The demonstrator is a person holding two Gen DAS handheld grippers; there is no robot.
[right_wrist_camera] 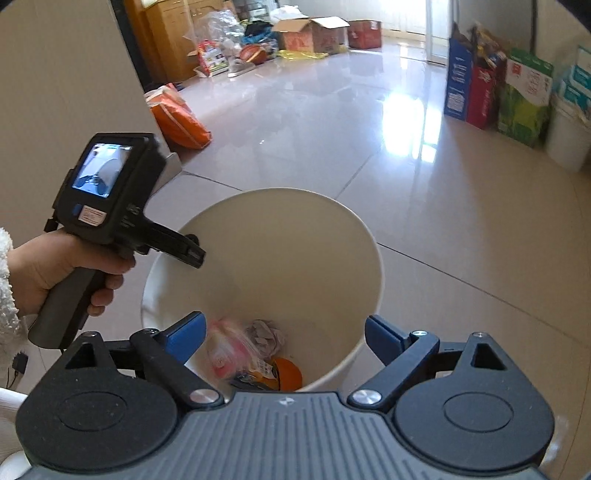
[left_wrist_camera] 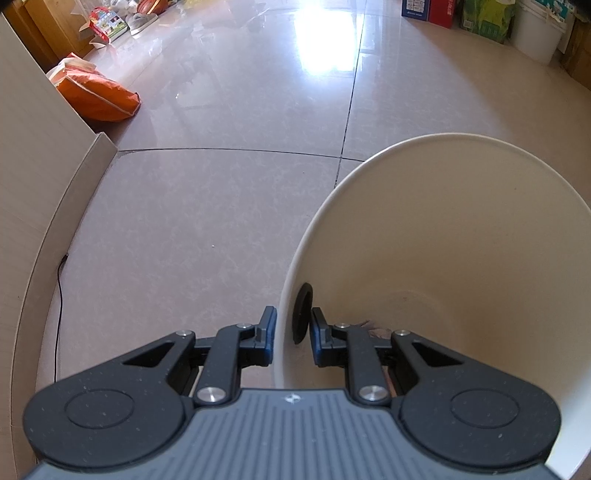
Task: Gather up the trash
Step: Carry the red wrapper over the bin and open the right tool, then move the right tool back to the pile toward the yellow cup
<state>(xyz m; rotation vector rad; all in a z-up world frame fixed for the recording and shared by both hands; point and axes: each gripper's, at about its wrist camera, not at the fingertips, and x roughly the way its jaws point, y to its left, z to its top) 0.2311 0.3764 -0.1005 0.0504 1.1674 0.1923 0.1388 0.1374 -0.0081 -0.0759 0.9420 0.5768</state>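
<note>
A cream plastic bin (left_wrist_camera: 443,240) stands on the tiled floor. My left gripper (left_wrist_camera: 291,317) straddles its left rim, one finger outside the wall and one inside, shut on the rim beside a black round fitting (left_wrist_camera: 301,314). The right wrist view shows the same bin (right_wrist_camera: 280,240) with the left gripper (right_wrist_camera: 194,251) in a person's hand (right_wrist_camera: 55,273). My right gripper (right_wrist_camera: 284,323) hangs open over the bin's mouth, holding nothing. Inside lie a blurred pink wrapper (right_wrist_camera: 225,350), crumpled grey paper (right_wrist_camera: 267,336) and an orange piece (right_wrist_camera: 286,376).
A beige wall panel (left_wrist_camera: 37,166) runs along the left with a thin black cable (left_wrist_camera: 59,314) at its base. An orange bag (right_wrist_camera: 177,118) lies by the wall. Cartons (right_wrist_camera: 480,88) and a white bucket (left_wrist_camera: 535,33) line the right; cardboard boxes (right_wrist_camera: 314,33) sit far back.
</note>
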